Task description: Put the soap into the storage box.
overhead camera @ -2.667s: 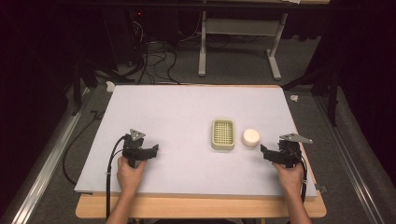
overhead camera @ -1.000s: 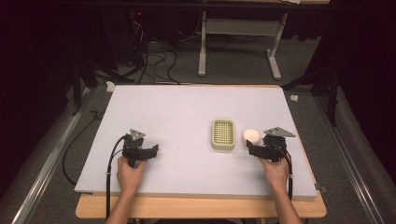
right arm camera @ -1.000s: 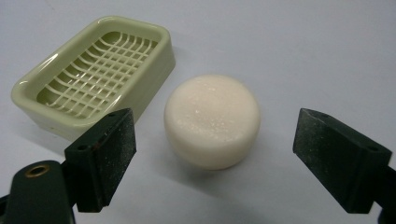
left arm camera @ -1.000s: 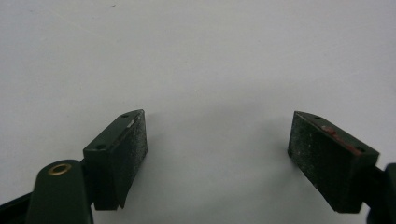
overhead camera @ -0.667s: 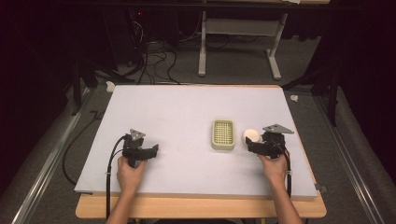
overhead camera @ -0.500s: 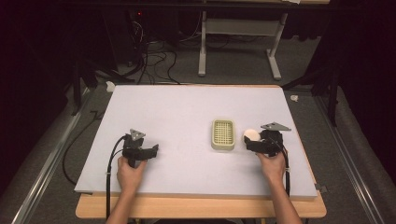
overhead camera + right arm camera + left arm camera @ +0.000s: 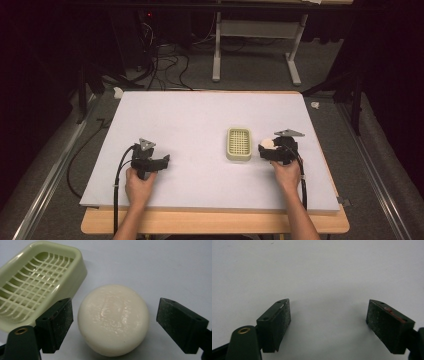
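A round cream soap bar (image 7: 113, 320) lies on the white table beside a pale green slotted soap dish (image 7: 37, 287). My right gripper (image 7: 116, 307) is open, one jaw on either side of the soap, and neither pad touches it. Its jaws have just been closing a little. In the high view the right gripper (image 7: 264, 149) points left at the soap (image 7: 267, 143), just right of the dish (image 7: 238, 144). My left gripper (image 7: 164, 161) rests at the front left of the table, and its jaws (image 7: 329, 308) stand open over bare white surface.
The white table top (image 7: 200, 115) lies on a wooden board with edges close to both hands at the front. Black cables trail from each gripper toward the person. Dark floor, cables and a metal stand lie beyond the far edge.
My right gripper has moved left and slightly down toward the soap, which now sits between its jaws. The left gripper, soap and dish have stayed put.
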### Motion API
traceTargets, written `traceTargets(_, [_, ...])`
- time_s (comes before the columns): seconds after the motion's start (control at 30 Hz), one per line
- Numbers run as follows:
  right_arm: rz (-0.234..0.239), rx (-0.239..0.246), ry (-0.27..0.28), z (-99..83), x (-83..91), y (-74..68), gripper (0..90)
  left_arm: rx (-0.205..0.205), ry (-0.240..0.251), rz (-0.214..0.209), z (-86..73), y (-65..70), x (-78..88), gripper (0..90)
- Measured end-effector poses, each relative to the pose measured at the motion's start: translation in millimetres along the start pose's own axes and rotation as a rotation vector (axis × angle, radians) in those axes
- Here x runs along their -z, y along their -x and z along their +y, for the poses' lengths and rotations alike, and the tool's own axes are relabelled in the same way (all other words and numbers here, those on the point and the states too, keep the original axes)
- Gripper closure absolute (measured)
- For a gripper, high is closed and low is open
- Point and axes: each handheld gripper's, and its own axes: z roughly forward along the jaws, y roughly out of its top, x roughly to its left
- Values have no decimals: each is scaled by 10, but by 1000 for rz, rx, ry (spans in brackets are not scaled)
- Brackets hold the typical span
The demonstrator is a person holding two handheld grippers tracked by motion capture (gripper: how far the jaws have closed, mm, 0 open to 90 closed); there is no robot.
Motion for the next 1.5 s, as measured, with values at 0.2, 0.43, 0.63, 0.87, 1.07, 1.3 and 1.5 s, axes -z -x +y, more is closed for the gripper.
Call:
traceTargets(0.2, [-11,1,-26,-12,-30,-1,167,-1,0,1,0,1,0,201])
traceTargets(0.43, [-9,14,-42,-48,-108,-25,213,-2,0,2,-1,5,1,201])
traceTargets(0.63, [-17,26,-47,-61,-143,-46,244,-3,0,3,-1,6,1,202])
traceTargets(0.87, [-29,39,-47,-57,-140,-64,247,-2,0,2,-1,5,1,201])
traceTargets(1.07, [-30,38,-61,-30,-145,-70,248,-2,0,2,-1,4,1,201])
traceTargets(1.3, [-18,40,-39,-40,-104,-62,249,-2,0,2,-1,4,1,202])
traceTargets(1.5, [2,36,-27,-61,-47,-49,249,-2,0,2,-1,3,0,201])
